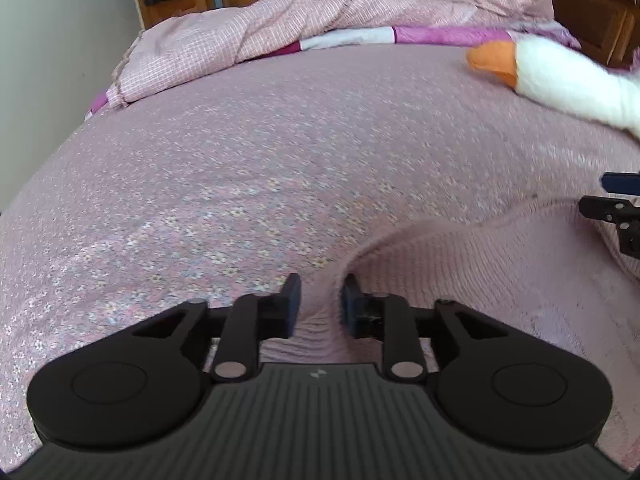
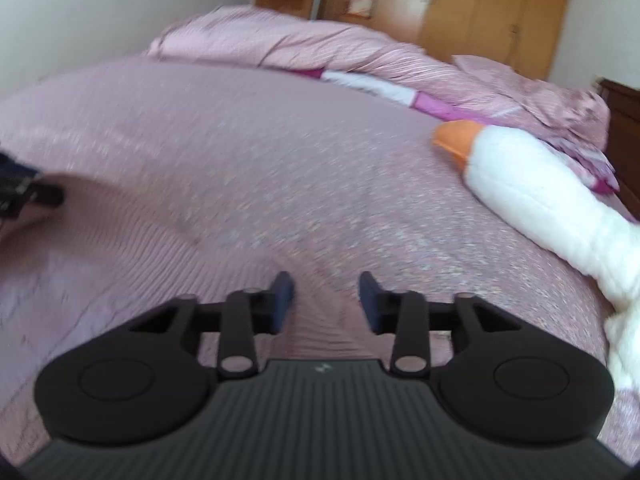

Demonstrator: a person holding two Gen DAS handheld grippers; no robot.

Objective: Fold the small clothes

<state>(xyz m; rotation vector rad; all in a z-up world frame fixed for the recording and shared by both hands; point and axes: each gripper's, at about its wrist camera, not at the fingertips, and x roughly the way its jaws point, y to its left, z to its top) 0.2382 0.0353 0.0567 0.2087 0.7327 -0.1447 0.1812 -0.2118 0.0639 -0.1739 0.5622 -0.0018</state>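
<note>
Sweater [image 1: 460,280] — pink knit, lying on the bed, with its edge pinched up into a ridge. Left gripper [image 1: 318,306] clamped on a fold of that knit, jaws drawn close with the cloth bunched between them and rising toward the lens. Right gripper [image 2: 326,300] over the other side of the same garment, jaws parted; knit runs under and between them, but blur hides whether any of it is caught, so best called apart and not gripping. Seen from the left wrist as black tips at the far right edge, resting at the sweater's rim. Beyond the tools: flowered bedspread [image 1: 240,168] spread smooth, nothing else on the near part. Further out, a white plush goose [image 2: 532,184] with an orange beak, well apart from the sweater, and a rumpled checked quilt [image 1: 248,36] heaped along the far side, wooden cupboards behind.

Progress, as a judgement: early — garment loosely mounded, no neat fold visible. Left to do: lift the held edge over, lay it flat, fold again into a compact shape.
</note>
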